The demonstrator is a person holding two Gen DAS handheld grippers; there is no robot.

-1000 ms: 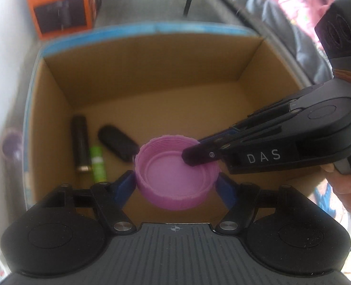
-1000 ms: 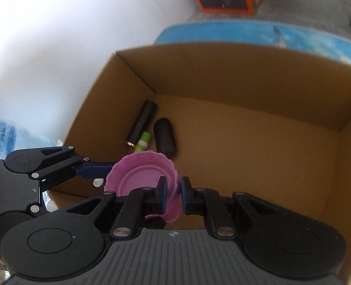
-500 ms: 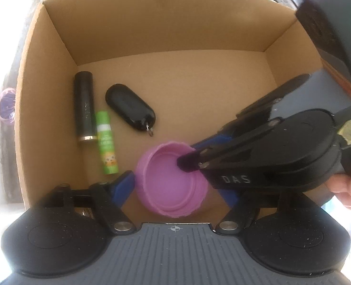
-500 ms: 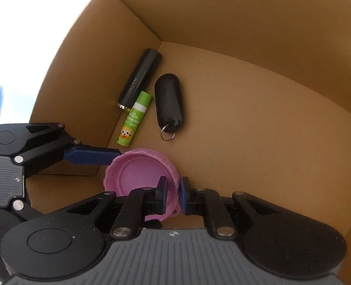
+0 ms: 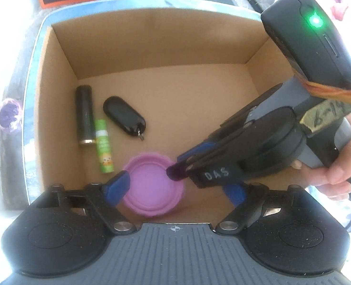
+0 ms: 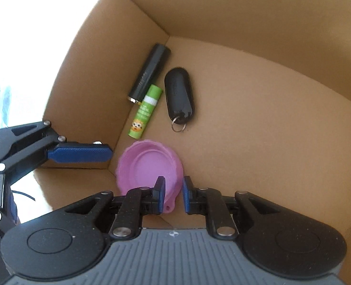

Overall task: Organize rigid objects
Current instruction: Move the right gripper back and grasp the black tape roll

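Reading across from the left, the black tube (image 6: 149, 73) lies against the left wall of the cardboard box (image 6: 270, 23), the green stick (image 6: 145, 111) just beside it, the black key fob (image 6: 179, 95) a little further right, and the pink lid (image 6: 149, 166) sits on the box floor near the front corner, hollow side up. The left gripper (image 5: 175, 190) has its jaws opening, one blue pad close by the lid's left edge and the other well off to the right, so it presses on nothing. The right gripper (image 6: 173, 194) straddles the lid's near rim; its jaws are opening too, with a sliver of gap showing on either side of the rim, so the lid looks released. The likely trouble: if the right gripper lifts away at an angle, a pad could catch the raised rim and flip the lid or drag it against the wall; the left pad, so close to the lid, could nudge it towards the green stick. The small tab at the lid's near edge could also snag on a finger. As for writing, "DAS" is marked in white on the right gripper's finger, a yellow tape tag higher up carries handwriting that seems to read "6-14", and the green stick bears a cartoon face with text too small to read.
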